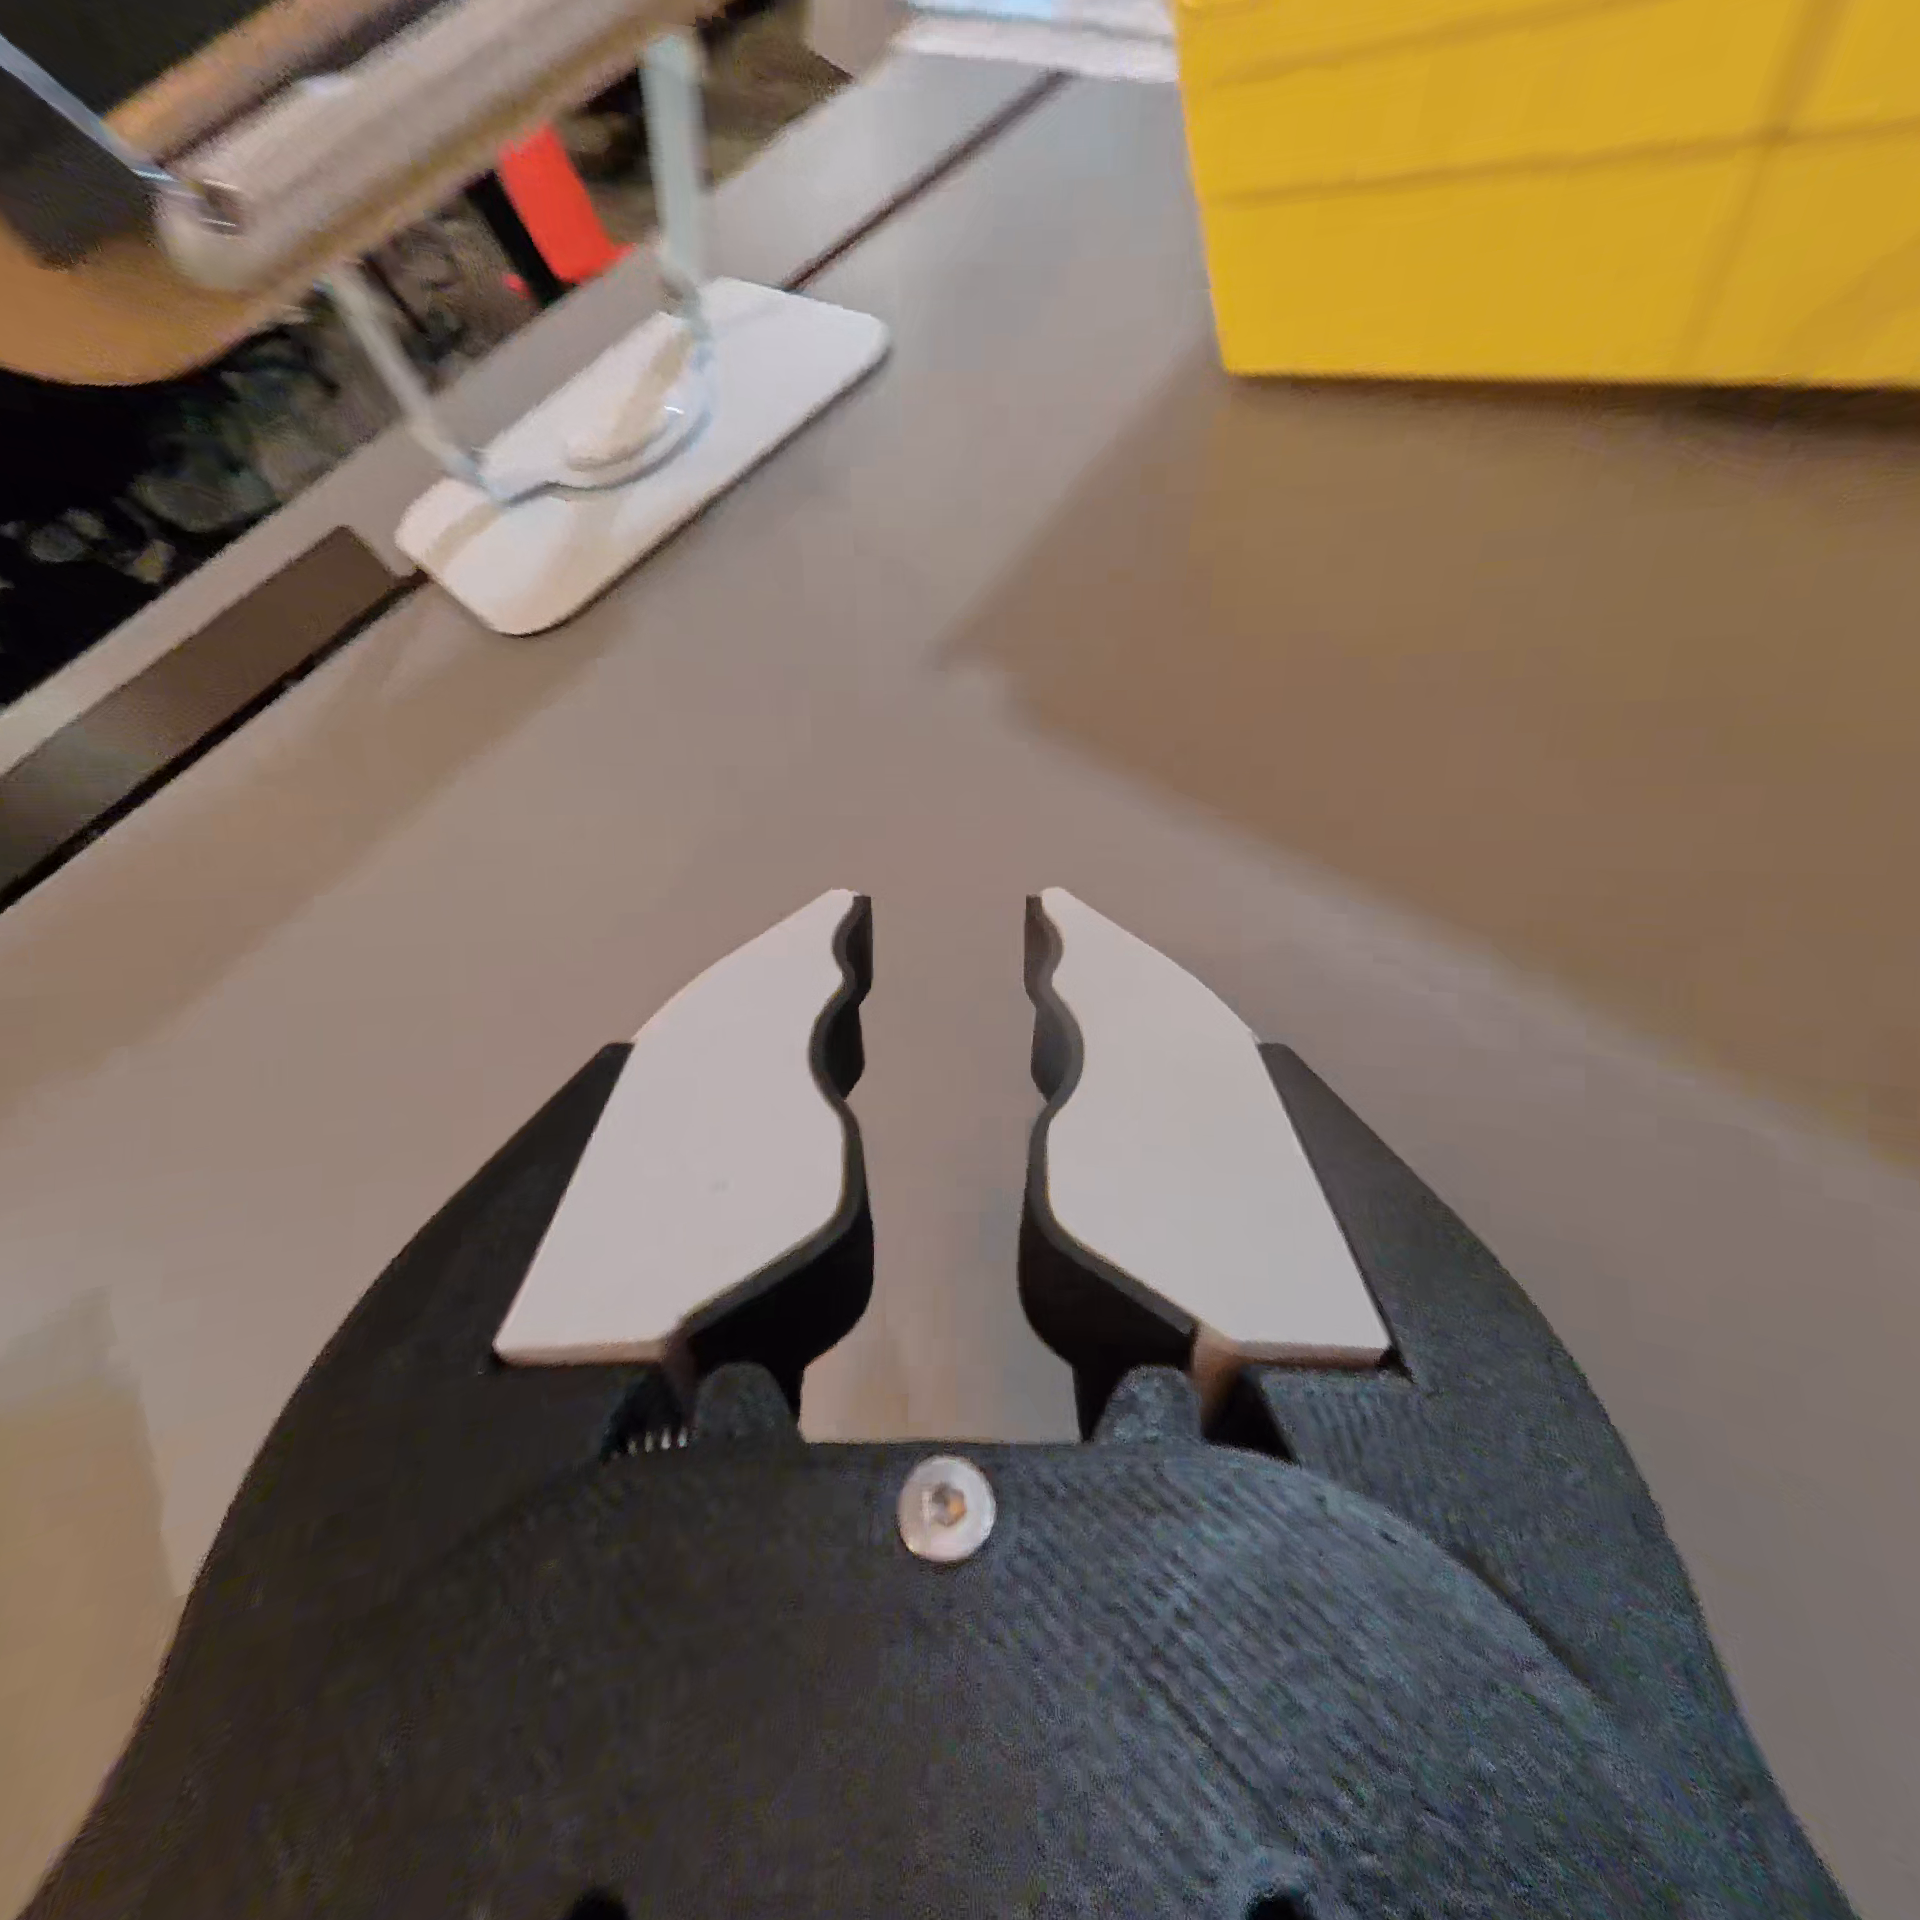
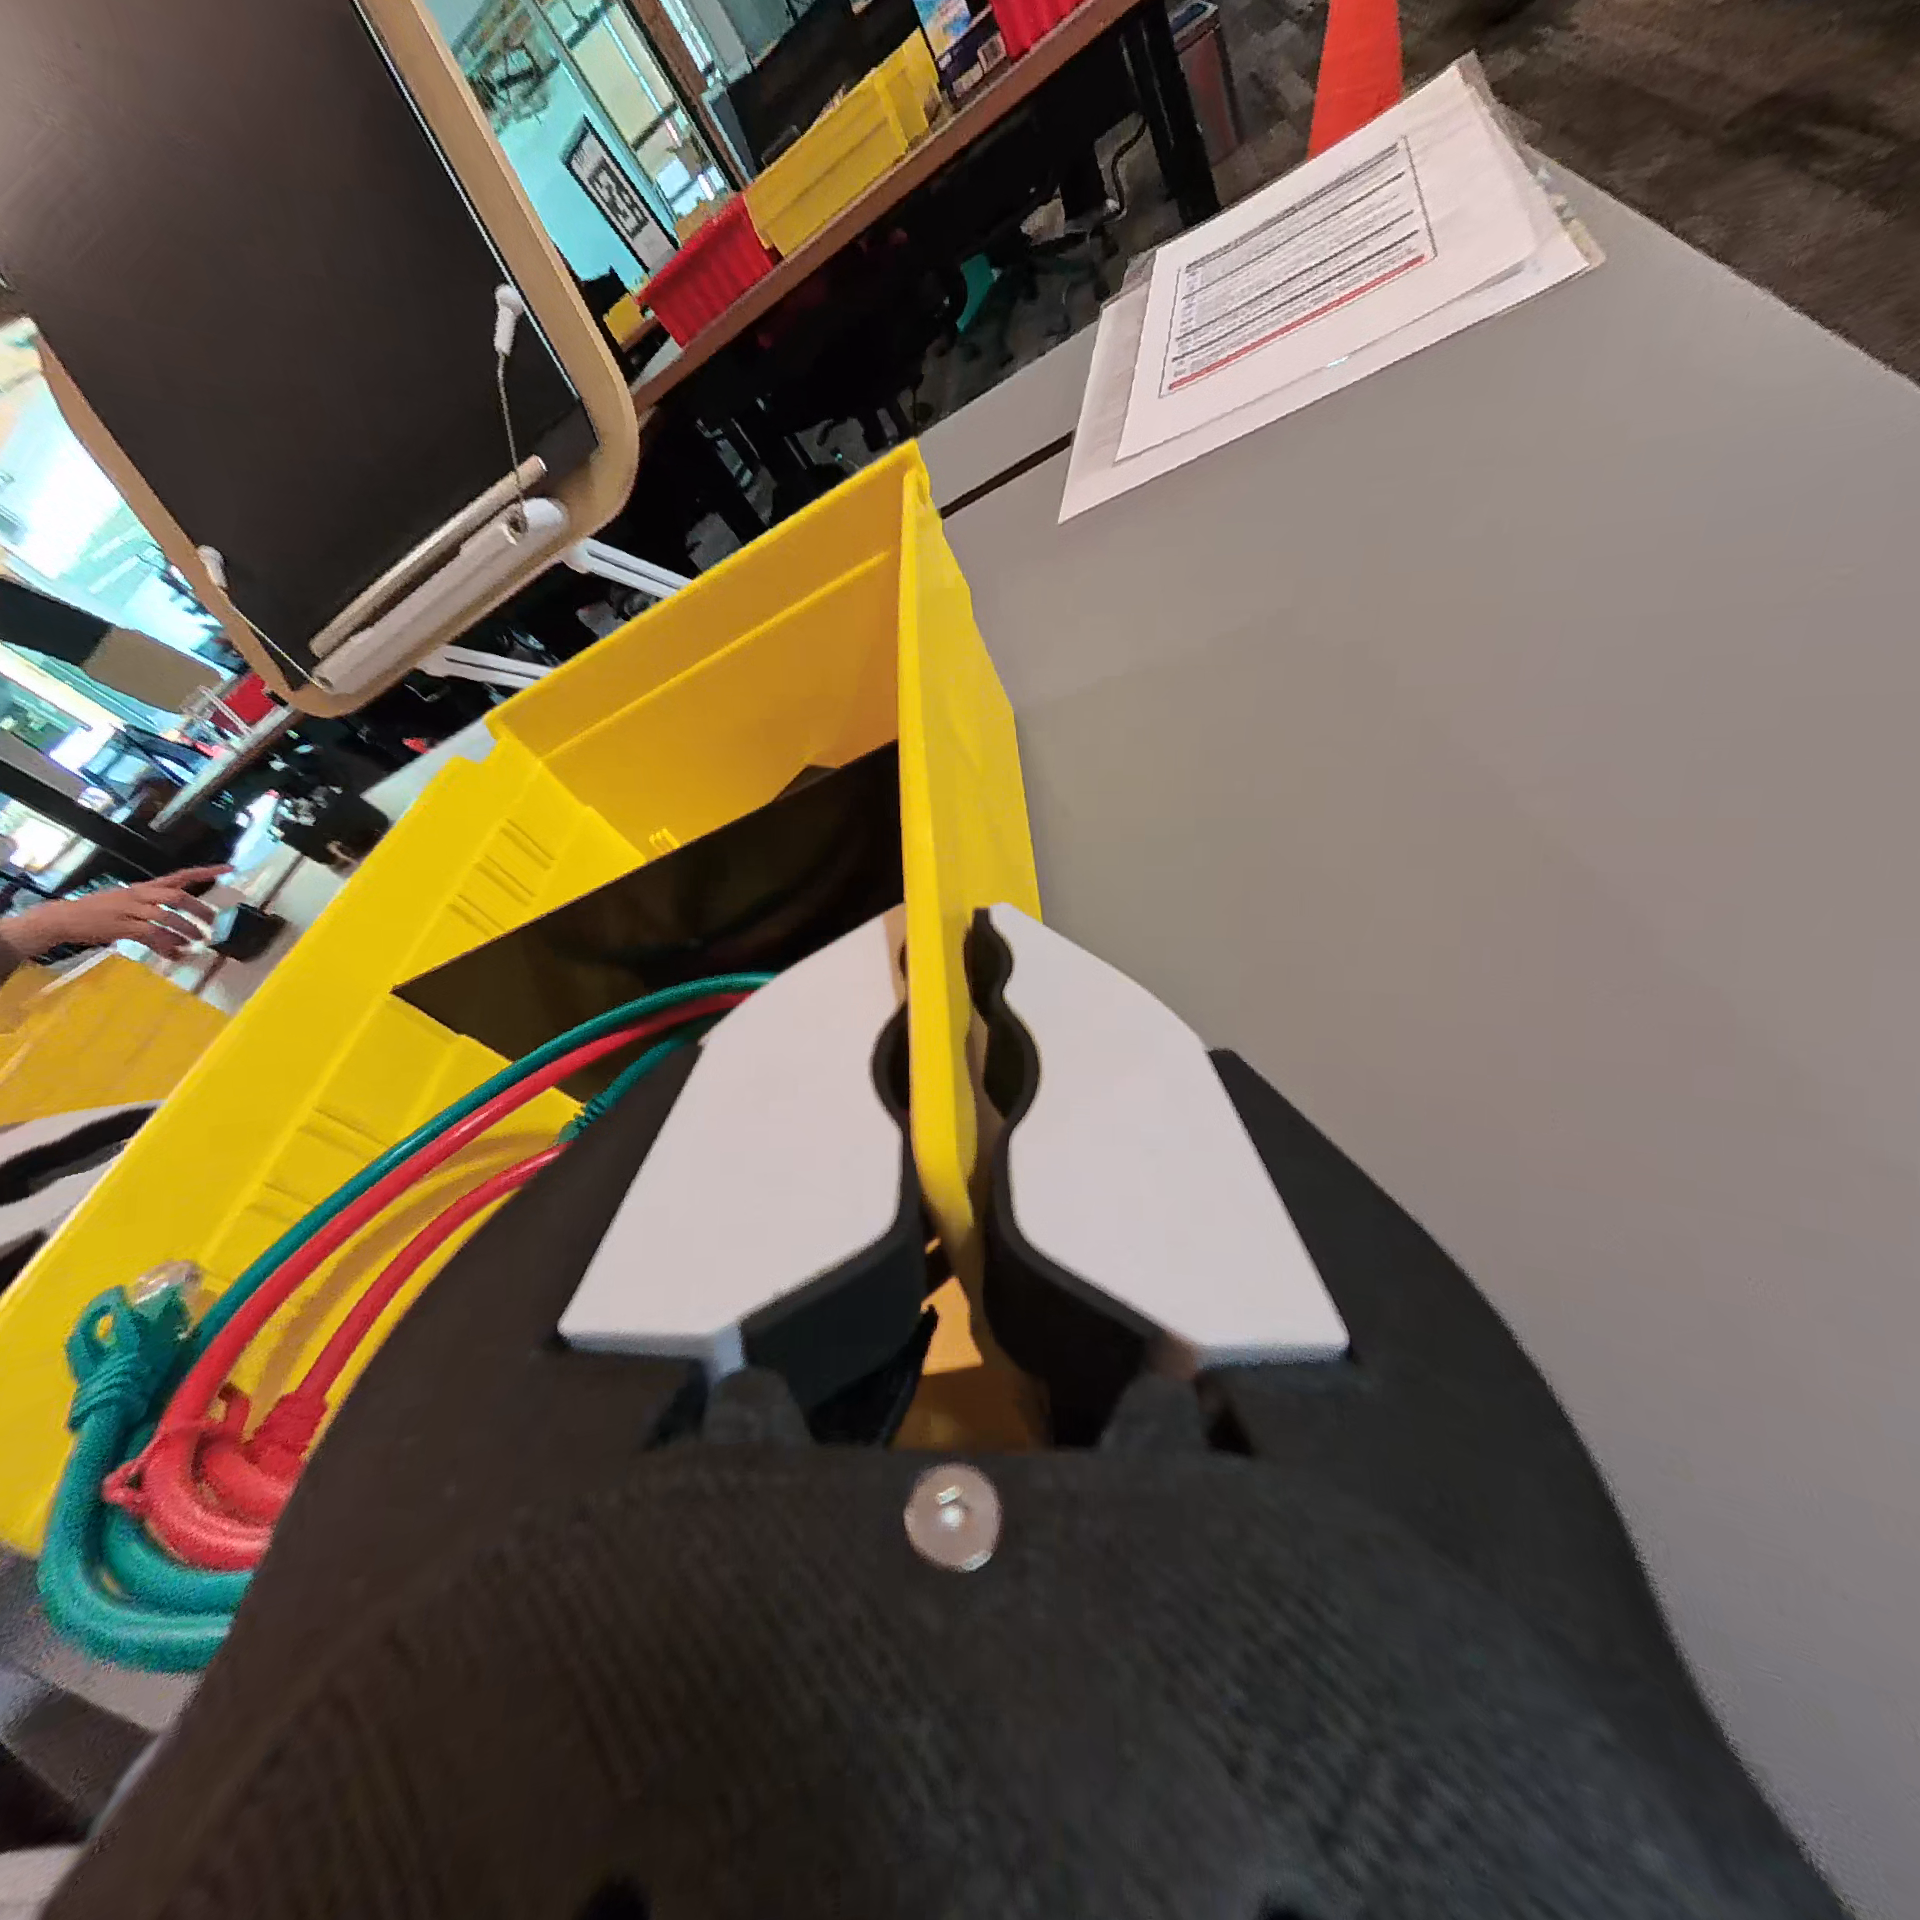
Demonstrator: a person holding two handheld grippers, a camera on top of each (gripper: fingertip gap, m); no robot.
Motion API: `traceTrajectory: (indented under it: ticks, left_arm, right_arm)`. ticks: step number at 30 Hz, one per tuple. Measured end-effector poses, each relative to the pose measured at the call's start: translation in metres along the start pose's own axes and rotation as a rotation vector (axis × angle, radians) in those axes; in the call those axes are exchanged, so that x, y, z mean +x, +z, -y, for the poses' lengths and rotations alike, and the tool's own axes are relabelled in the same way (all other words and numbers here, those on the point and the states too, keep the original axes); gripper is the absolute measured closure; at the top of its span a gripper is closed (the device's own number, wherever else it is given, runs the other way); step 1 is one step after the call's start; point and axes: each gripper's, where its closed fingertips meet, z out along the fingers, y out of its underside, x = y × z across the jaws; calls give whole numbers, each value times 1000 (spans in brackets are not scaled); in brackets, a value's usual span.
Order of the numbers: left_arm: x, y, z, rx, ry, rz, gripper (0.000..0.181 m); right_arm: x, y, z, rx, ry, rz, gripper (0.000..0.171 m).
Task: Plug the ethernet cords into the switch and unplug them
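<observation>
My right gripper (image 2: pixel 940 920) is shut on the right side wall of a yellow bin (image 2: pixel 956 727), with the wall pinched between its grey fingers. Inside the bin lie a coiled green ethernet cord (image 2: pixel 114 1558) with a clear plug (image 2: pixel 156 1288), a coiled red ethernet cord (image 2: pixel 229 1496), and a flat black object (image 2: pixel 675 914) that may be the switch. My left gripper (image 1: pixel 948 904) is open and empty, low over the grey table (image 1: pixel 727 810), with the yellow bin (image 1: pixel 1558 187) ahead of it to the right.
A white stand base (image 1: pixel 644 457) sits at the far left and carries a dark screen (image 2: pixel 260 312) over the bin. A printed sheet in a clear sleeve (image 2: pixel 1320 281) lies at the table's far right. A person's hand (image 2: pixel 125 914) shows far left. An orange cone (image 2: pixel 1351 62) stands beyond the table.
</observation>
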Motion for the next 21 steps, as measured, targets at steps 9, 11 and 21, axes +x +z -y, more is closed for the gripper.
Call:
traceTrajectory:
  ticks: [9, 11, 21]
  left_arm:
    - [-121, -106, -13, 133, -175, 540, 104]
    - [-146, -142, -26, 121, -172, 693, 97]
    - [-204, -194, -129, -53, -435, 839, 78]
  right_arm:
    - [-15, -6, 10, 81, 79, 89, 164]
    - [-17, -6, 12, 92, 77, 97, 164]
    - [-30, 11, 3, 55, 44, 108, 164]
